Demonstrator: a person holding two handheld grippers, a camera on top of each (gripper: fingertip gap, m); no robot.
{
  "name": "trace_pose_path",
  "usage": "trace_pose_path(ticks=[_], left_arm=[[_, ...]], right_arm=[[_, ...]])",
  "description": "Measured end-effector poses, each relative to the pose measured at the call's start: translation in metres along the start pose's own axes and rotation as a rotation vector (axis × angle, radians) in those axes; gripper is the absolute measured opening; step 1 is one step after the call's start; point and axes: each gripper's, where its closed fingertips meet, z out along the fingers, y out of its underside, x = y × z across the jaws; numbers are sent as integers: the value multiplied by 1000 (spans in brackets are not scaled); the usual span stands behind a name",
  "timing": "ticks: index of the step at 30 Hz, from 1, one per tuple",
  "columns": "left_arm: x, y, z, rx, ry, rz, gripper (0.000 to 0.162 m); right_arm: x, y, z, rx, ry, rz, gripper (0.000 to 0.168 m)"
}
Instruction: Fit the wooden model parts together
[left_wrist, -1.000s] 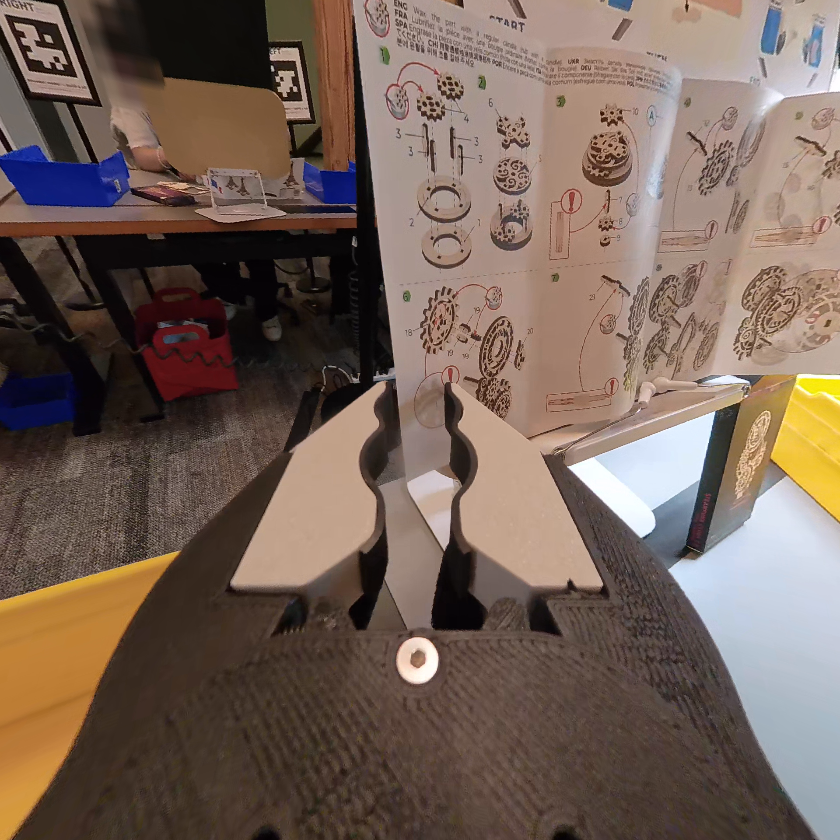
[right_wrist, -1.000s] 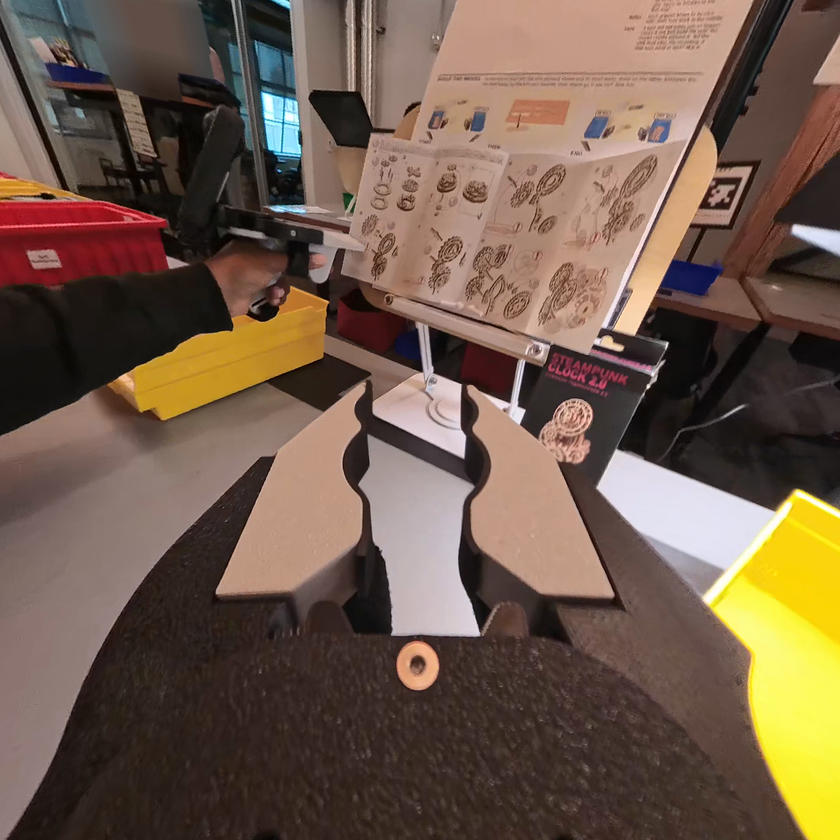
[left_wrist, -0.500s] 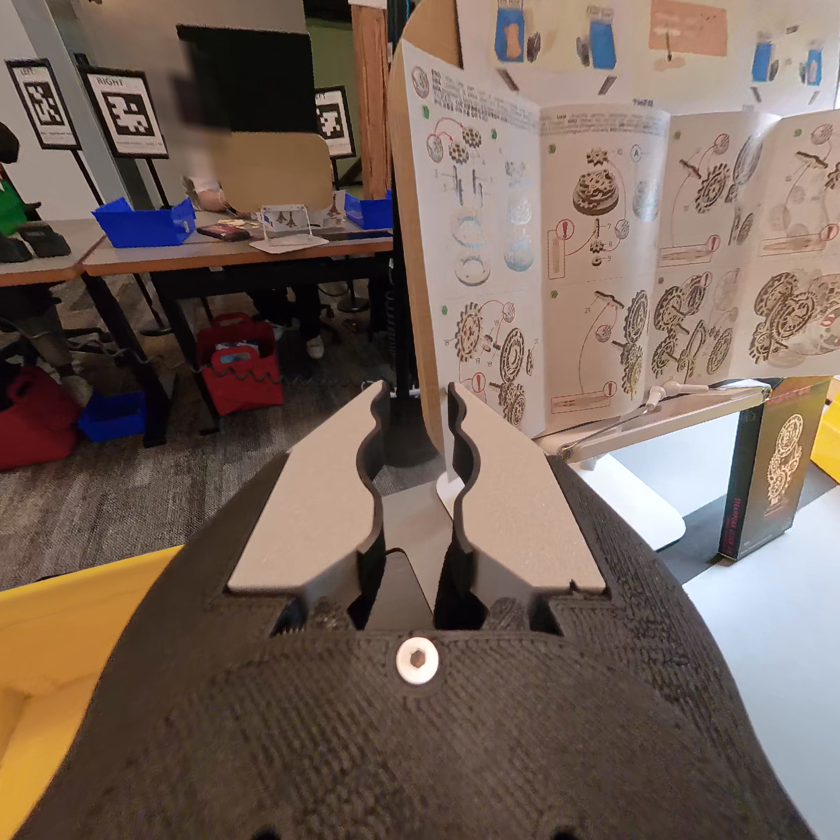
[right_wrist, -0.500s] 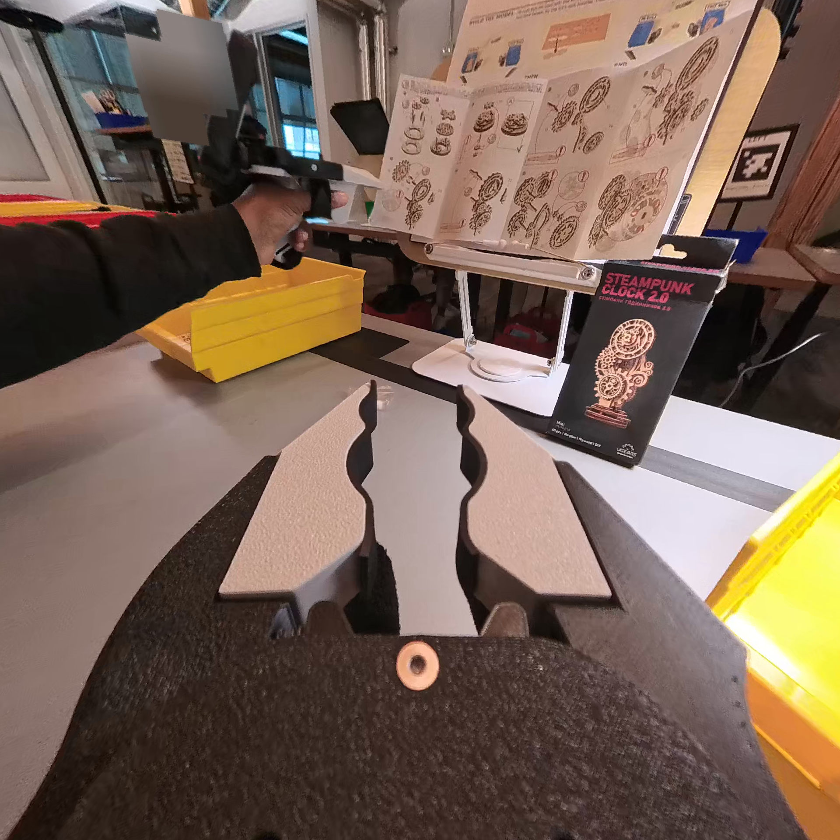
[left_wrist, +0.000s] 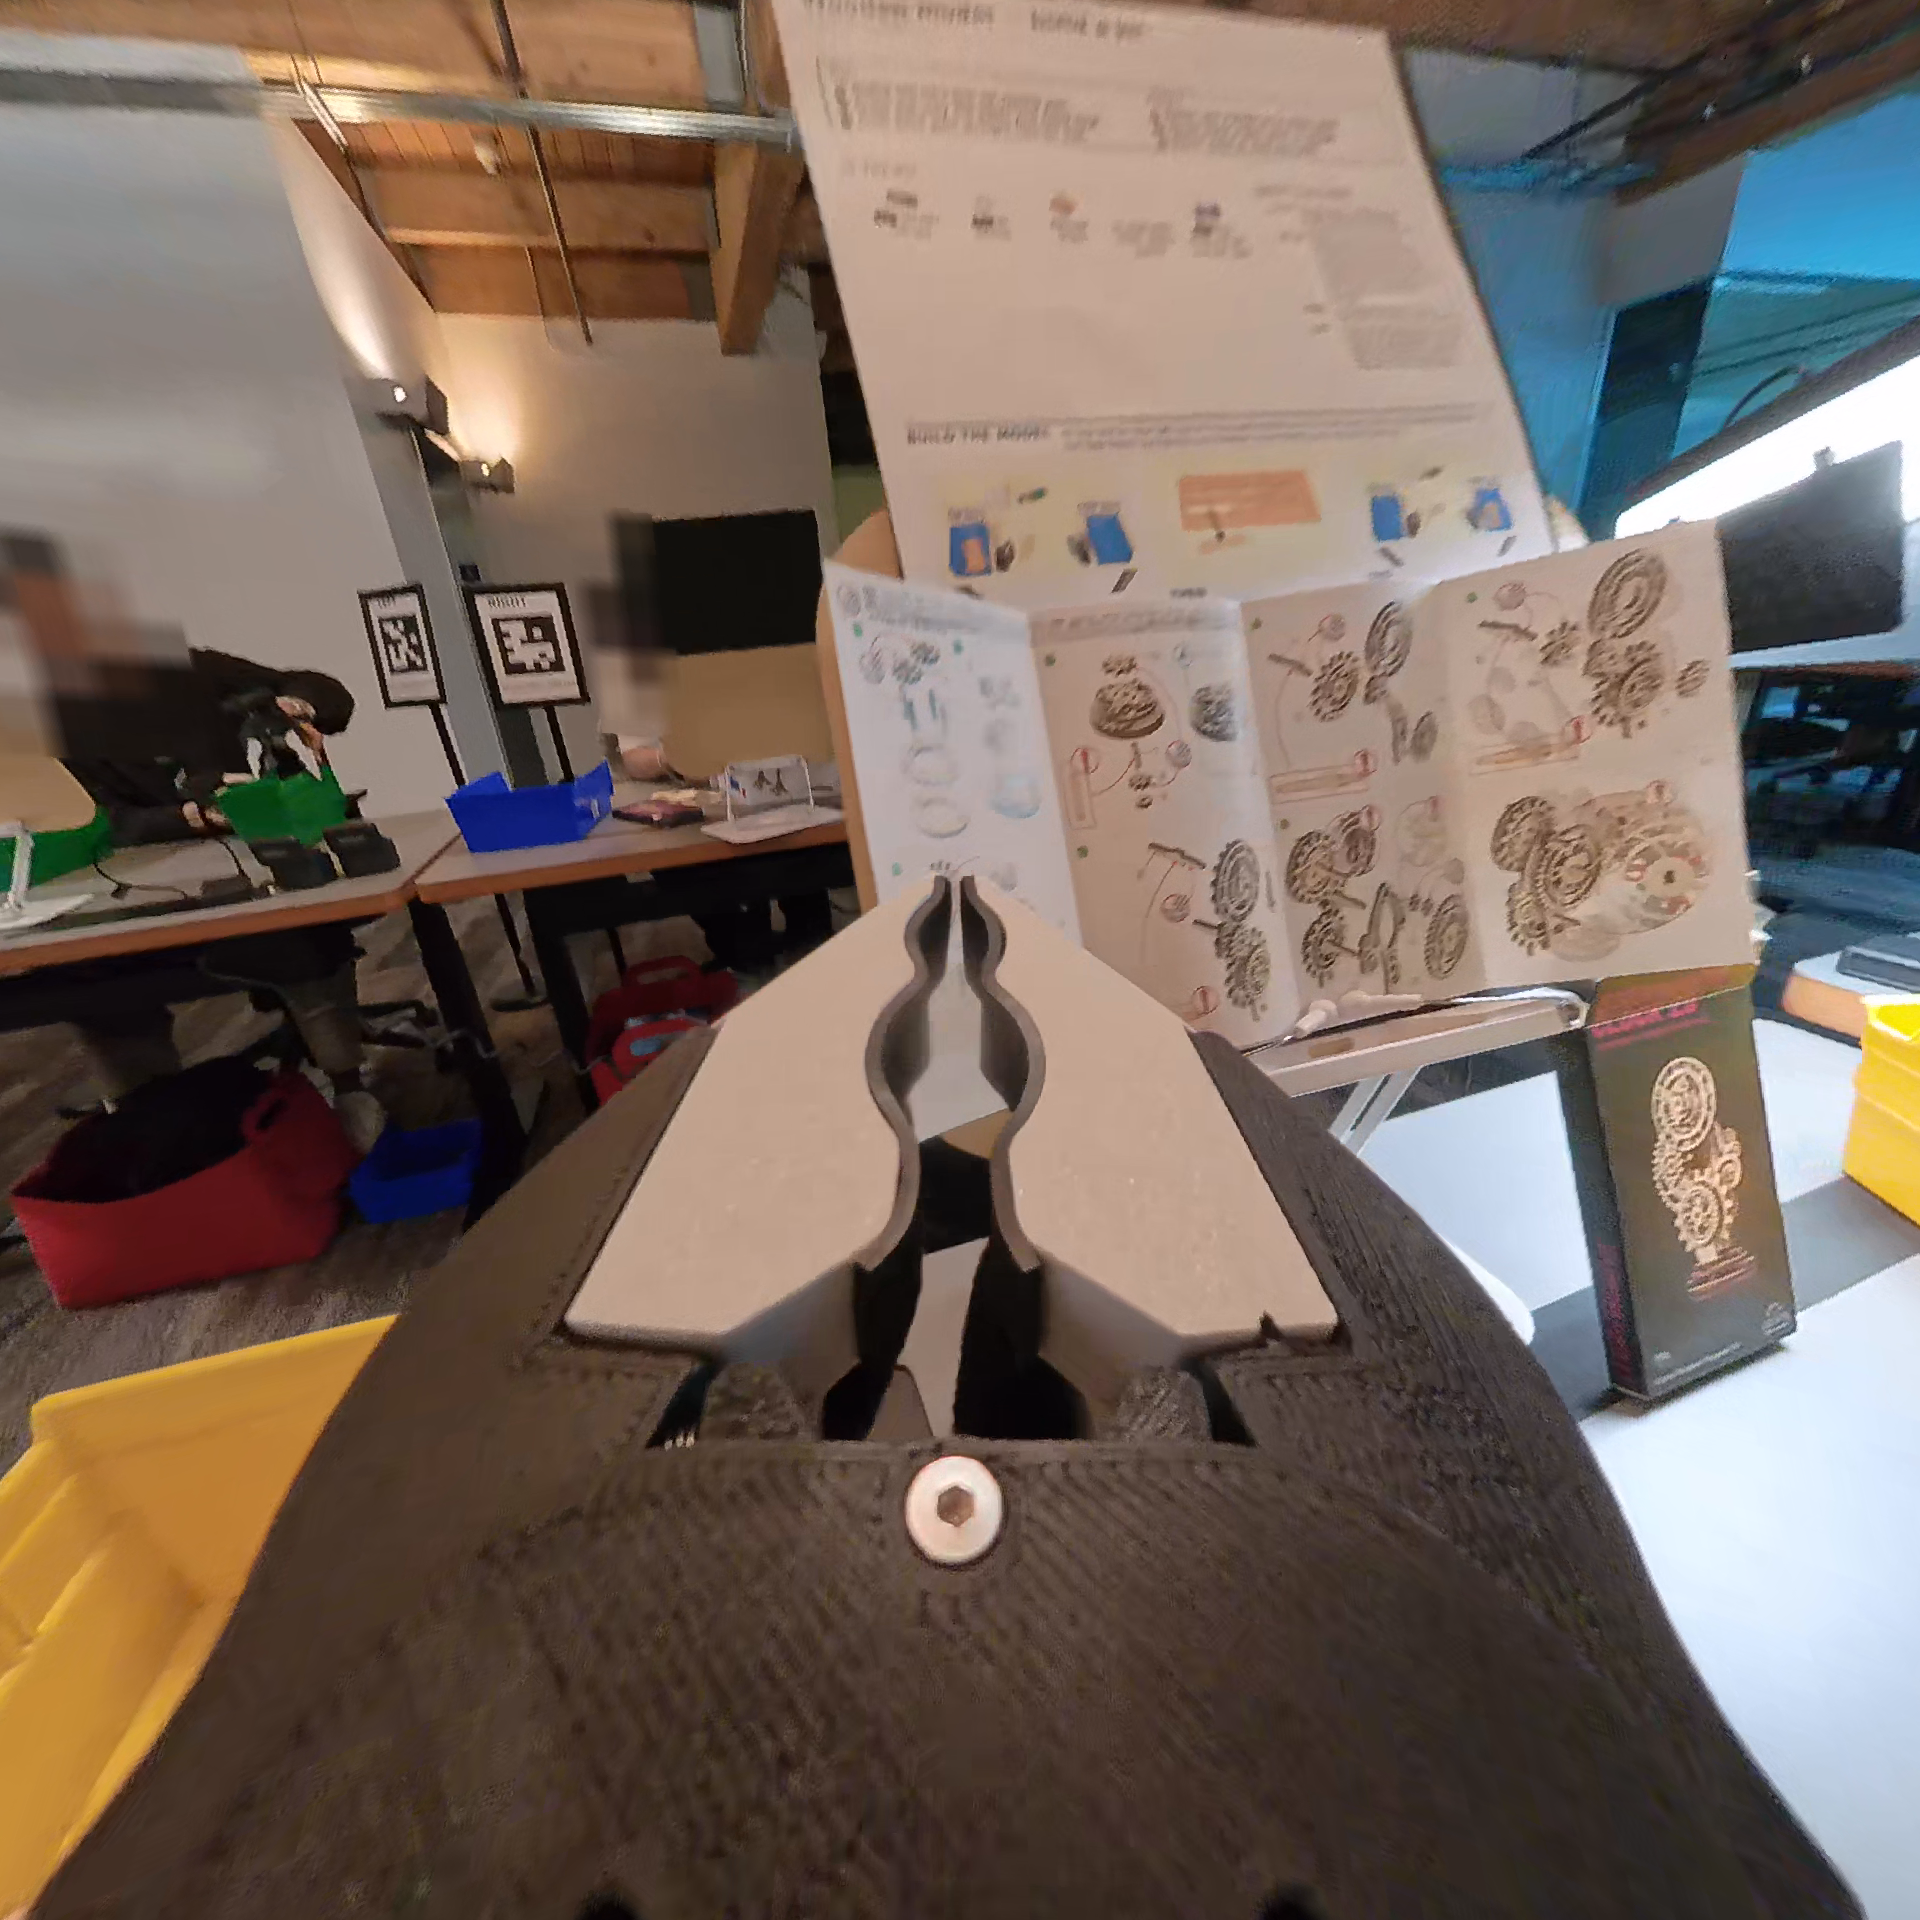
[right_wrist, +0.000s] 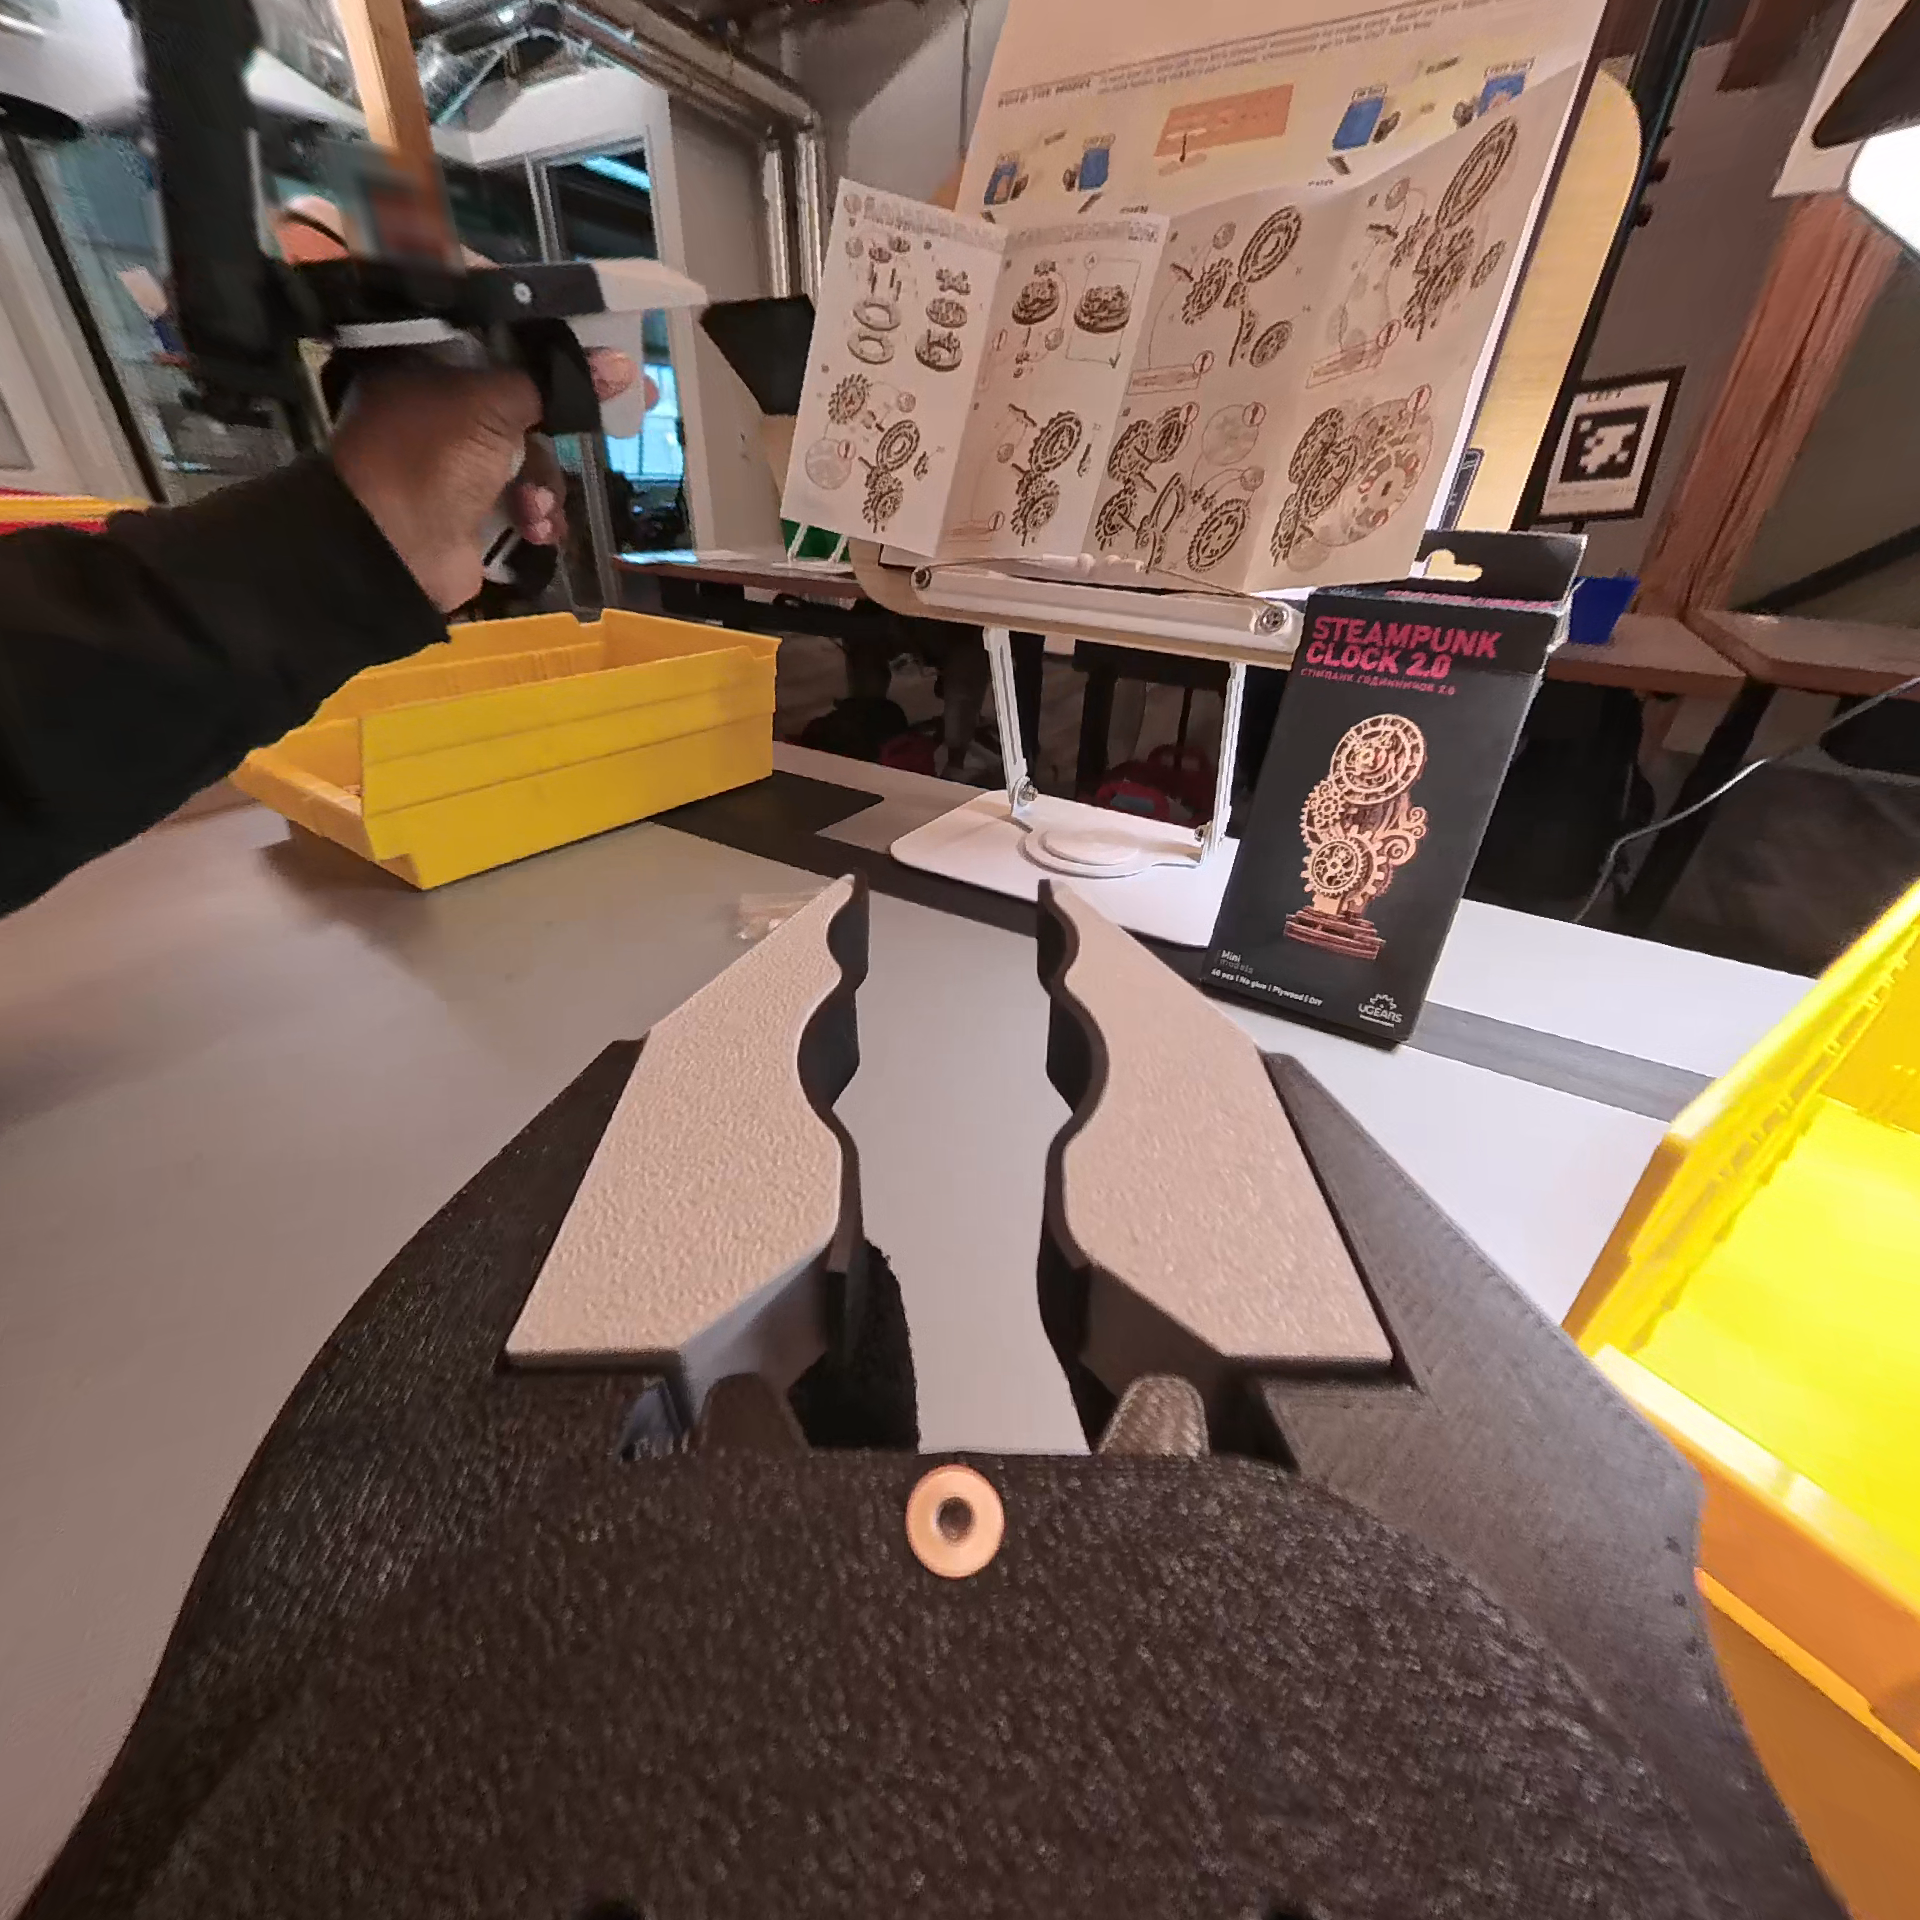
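Note:
No loose wooden model parts show clearly in either view. My left gripper (left_wrist: 951, 896) is shut and empty, held up in the air and facing the folded instruction sheet (left_wrist: 1351, 810) on its white stand. In the right wrist view a hand in a black sleeve holds the left gripper (right_wrist: 665, 291) high at the upper left. My right gripper (right_wrist: 951, 899) is open and empty, low over the grey table (right_wrist: 312, 1039), pointing at the stand's white base (right_wrist: 1049, 847). A small pale item (right_wrist: 767, 912) lies on the table just left of its fingertips.
A black model box (right_wrist: 1371, 790) stands right of the stand, also in the left wrist view (left_wrist: 1673, 1195). A yellow bin (right_wrist: 540, 727) sits at the table's left, another yellow bin (right_wrist: 1787, 1247) close on the right. Other tables and red bags stand beyond. The gap from one gripper's tips to the other's is roughly 35 cm.
My left gripper has closed its jaws, and it has drawn back from the instruction sheet and tilted upward. My right gripper stays open and has drawn back from the stand.

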Motion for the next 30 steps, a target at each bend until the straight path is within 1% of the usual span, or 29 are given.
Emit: trace_pose_path(ticks=[3, 6, 8, 11, 14, 17, 20, 23, 26, 28, 30], left_arm=[[16, -13, -15, 53, -3, 27, 0], [32, -20, -26, 86, 2, 43, 0], [40, -22, -33, 99, -1, 44, 0], [50, -20, -43, 120, 18, -2, 0], [52, -13, -50, 84, 41, 20, 0], [41, -7, -67, 38, 51, 90, 0], [17, -1, -92, -7, 26, 177, 0], [-32, 1, -118, -82, -52, 276, 0], [-89, 5, -137, -205, -86, 189, 0], [-119, 16, -144, -311, -74, 121, 11], [-144, 36, -147, -421, -67, 111, 20]], right_arm=[[1, -5, -2, 44, 9, -7, 29], [0, -7, -3, 62, 12, -22, 23], [-2, -5, -3, 60, 5, -30, 18], [-4, -1, -3, 53, -3, -32, 10], [-4, 1, -3, 44, -3, -38, 0], [-2, -3, -5, 61, -4, -30, 0], [0, -4, -5, 66, 3, -31, 0], [1, -2, -6, 61, 11, -38, 0], [-1, 1, -4, 54, 3, -44, 0], [-4, 4, -2, 48, -4, -55, 0], [-7, 6, -1, 44, -17, -67, 2]])
